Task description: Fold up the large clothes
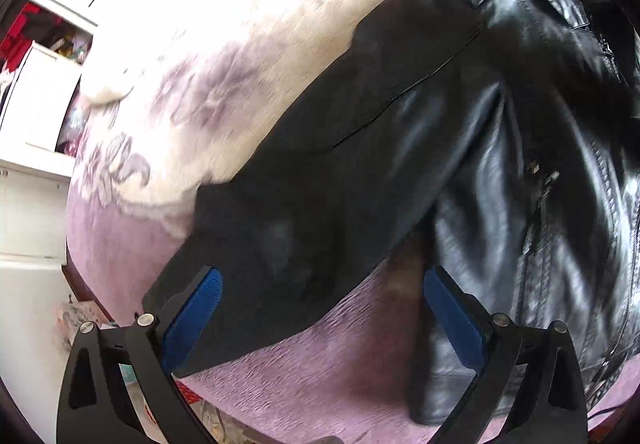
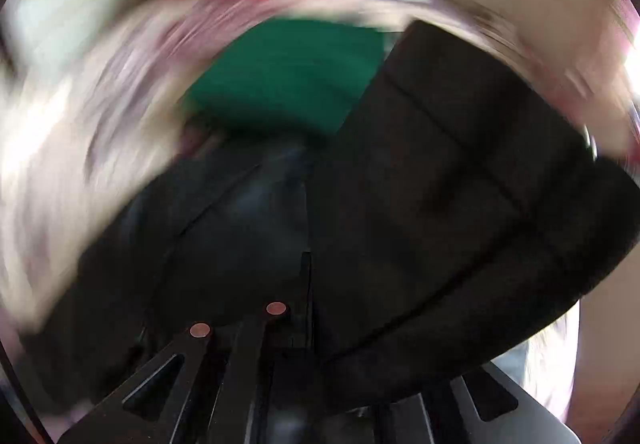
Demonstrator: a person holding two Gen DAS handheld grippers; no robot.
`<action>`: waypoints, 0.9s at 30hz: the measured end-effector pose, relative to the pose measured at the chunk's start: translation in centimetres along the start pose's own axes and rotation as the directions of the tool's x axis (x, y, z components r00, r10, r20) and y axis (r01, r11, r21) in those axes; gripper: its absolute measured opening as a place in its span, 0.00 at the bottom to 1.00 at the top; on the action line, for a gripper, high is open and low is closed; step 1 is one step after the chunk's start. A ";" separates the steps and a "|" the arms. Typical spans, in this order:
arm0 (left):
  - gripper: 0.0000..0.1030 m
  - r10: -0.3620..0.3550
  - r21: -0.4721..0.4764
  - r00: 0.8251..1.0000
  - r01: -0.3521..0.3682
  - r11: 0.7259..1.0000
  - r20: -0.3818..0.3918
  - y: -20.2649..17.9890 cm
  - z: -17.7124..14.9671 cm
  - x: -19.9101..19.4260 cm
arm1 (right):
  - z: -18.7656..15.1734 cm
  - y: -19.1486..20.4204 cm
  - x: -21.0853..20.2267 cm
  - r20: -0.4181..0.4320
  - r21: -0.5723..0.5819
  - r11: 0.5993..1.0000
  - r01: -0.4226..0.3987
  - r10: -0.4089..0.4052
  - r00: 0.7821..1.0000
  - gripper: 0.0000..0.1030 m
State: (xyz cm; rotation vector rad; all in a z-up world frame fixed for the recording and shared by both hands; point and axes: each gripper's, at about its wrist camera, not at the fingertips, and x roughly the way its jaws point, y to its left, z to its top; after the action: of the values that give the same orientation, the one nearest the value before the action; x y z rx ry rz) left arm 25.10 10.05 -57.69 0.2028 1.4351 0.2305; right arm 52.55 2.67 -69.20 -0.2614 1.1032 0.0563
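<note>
Bed (image 1: 132,244) with floral blanket: black leather jacket (image 1: 500,164) lay near its edge. Left gripper (image 1: 320,308) jaws spread, empty; right gripper (image 2: 304,324) clenched on jacket. Risk: slick leather slipping, fold collapsing.

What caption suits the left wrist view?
Open left gripper above a black leather jacket on a floral blanket.

Both wrist views look steeply down, close over the black jacket (image 1: 400,148).

Right view's green cloth (image 2: 288,76) motion-blurred.
</note>
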 end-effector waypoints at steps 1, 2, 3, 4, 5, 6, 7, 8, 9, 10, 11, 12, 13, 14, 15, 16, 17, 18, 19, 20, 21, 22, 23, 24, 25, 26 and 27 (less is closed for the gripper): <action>1.00 -0.003 -0.002 1.000 0.003 1.000 -0.007 0.4 -0.4 0.2 | -0.9 3.4 0.7 -0.026 -0.056 0.998 0.000 -0.001 1.000 0.05; 1.00 -0.012 -0.005 1.000 0.012 1.000 -0.014 0.9 -0.7 0.5 | -1.3 7.0 3.0 -0.104 -0.135 0.991 -0.023 0.009 0.995 0.05; 1.00 -0.018 -0.007 1.000 0.018 1.000 -0.022 0.5 -0.6 0.3 | -1.8 9.3 4.9 -0.179 -0.190 0.981 -0.036 0.001 0.984 0.06; 1.00 -0.025 -0.006 0.999 0.025 1.000 -0.027 0.9 -0.8 0.5 | -2.4 10.9 5.5 -0.193 -0.220 0.976 -0.001 -0.043 0.980 0.10; 1.00 -0.031 -0.005 0.999 0.031 1.000 -0.030 1.0 -0.9 0.5 | -2.6 11.4 5.3 -0.176 -0.218 0.976 0.014 -0.053 0.983 0.12; 1.00 -0.038 -0.006 0.999 0.038 0.999 -0.029 1.2 -1.0 0.4 | -2.7 11.0 4.6 -0.191 -0.171 0.985 -0.026 -0.007 0.982 0.22; 1.00 -0.043 -0.007 0.999 0.042 0.999 -0.024 1.6 -1.0 0.3 | -3.0 10.4 4.1 -0.214 -0.109 0.991 -0.082 0.057 0.975 0.40; 1.00 -0.040 -0.008 0.999 0.040 0.999 -0.022 1.2 -1.9 -0.1 | -3.5 8.3 2.8 -0.234 0.021 0.984 -0.179 0.179 0.956 0.52; 1.00 -0.039 -0.010 0.999 0.039 0.999 -0.021 1.3 -2.0 -0.2 | -4.0 6.6 1.7 -0.226 0.105 0.967 -0.230 0.249 0.942 0.72; 1.00 -0.037 -0.016 0.999 0.037 0.999 -0.024 1.4 -1.9 -0.3 | -5.2 4.2 0.0 -0.206 0.200 0.941 -0.272 0.311 0.928 0.76; 1.00 -0.038 -0.022 0.999 0.037 0.999 -0.029 0.8 -1.7 -0.8 | -6.5 2.0 -1.5 -0.188 0.267 0.922 -0.282 0.336 0.923 0.76; 1.00 -0.041 -0.031 0.999 0.040 0.999 -0.033 0.4 -1.7 -1.2 | -8.0 -0.2 -3.0 -0.172 0.318 0.906 -0.280 0.346 0.922 0.76; 1.00 -0.044 -0.041 0.998 0.043 0.998 -0.034 0.4 -1.5 -1.5 | -9.0 -1.8 -4.0 -0.167 0.343 0.902 -0.263 0.334 0.928 0.76; 1.00 -0.043 -0.051 0.999 0.042 0.998 -0.030 0.3 -1.2 -1.8 | -10.9 -4.2 -5.1 -0.174 0.368 0.907 -0.203 0.282 0.944 0.76; 1.00 -0.039 -0.057 0.999 0.038 0.998 -0.023 -0.3 -0.9 -2.3 | -12.1 -6.1 -5.4 -0.195 0.379 0.916 -0.134 0.221 0.956 0.76; 1.00 -0.034 -0.062 0.999 0.033 0.997 -0.016 -0.8 -0.6 -2.7 | -12.9 -9.1 -5.1 -0.221 0.384 0.921 -0.073 0.168 0.961 0.77; 1.00 -0.026 -0.067 1.000 0.026 0.997 -0.008 -1.5 -0.2 -3.1 | -13.5 -11.4 -4.7 -0.246 0.386 0.922 -0.029 0.134 0.960 0.77; 1.00 -0.016 -0.070 1.000 0.016 0.997 0.000 -2.2 0.2 -3.3 | -15.3 -13.1 -3.2 -0.296 0.386 0.922 0.020 0.103 0.950 0.77; 1.00 -0.008 -0.072 1.000 0.008 0.997 0.007 -3.0 0.4 -3.5 | -15.7 -14.5 -1.7 -0.336 0.383 0.923 0.043 0.096 0.937 0.77; 1.00 0.005 -0.071 1.000 -0.004 0.997 0.014 -4.0 0.9 -3.7 | -15.8 -15.5 -0.6 -0.367 0.378 0.925 0.045 0.105 0.924 0.77; 1.00 0.018 -0.067 1.000 -0.017 0.998 0.017 -5.1 1.3 -3.9 | -16.6 -16.1 1.4 -0.412 0.364 0.930 0.042 0.121 0.903 0.76; 1.00 0.028 -0.061 0.999 -0.027 0.998 0.025 -6.4 2.1 -4.0 | -17.1 -16.6 3.0 -0.438 0.359 0.933 0.037 0.133 0.889 0.75; 1.00 0.031 -0.059 0.999 -0.029 0.998 0.037 -7.3 2.7 -4.2 | -17.2 -17.4 3.7 -0.428 0.377 0.926 0.034 0.141 0.893 0.74; 1.00 0.034 -0.057 0.998 -0.031 0.998 0.052 -8.4 3.4 -4.6 | -17.1 -18.3 4.0 -0.401 0.400 0.916 0.036 0.140 0.905 0.64; 1.00 0.034 -0.055 0.997 -0.030 0.998 0.070 -9.6 4.3 -4.9 | -17.0 -19.4 3.9 -0.390 0.404 0.912 0.077 0.095 0.916 0.57; 1.00 0.032 -0.052 0.995 -0.028 0.998 0.095 -11.0 5.4 -5.3 | -16.9 -20.6 3.7 -0.373 0.418 0.903 0.100 0.070 0.925 0.57; 1.00 0.036 -0.050 0.993 -0.030 0.998 0.115 -12.1 6.1 -5.5 | -17.1 -21.9 3.6 -0.361 0.452 0.886 0.108 0.070 0.930 0.57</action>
State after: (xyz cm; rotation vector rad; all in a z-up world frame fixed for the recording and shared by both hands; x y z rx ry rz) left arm 30.96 -3.07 -55.02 0.1974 1.3101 0.2756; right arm 43.01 -22.84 -75.67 0.1613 1.4509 -0.2878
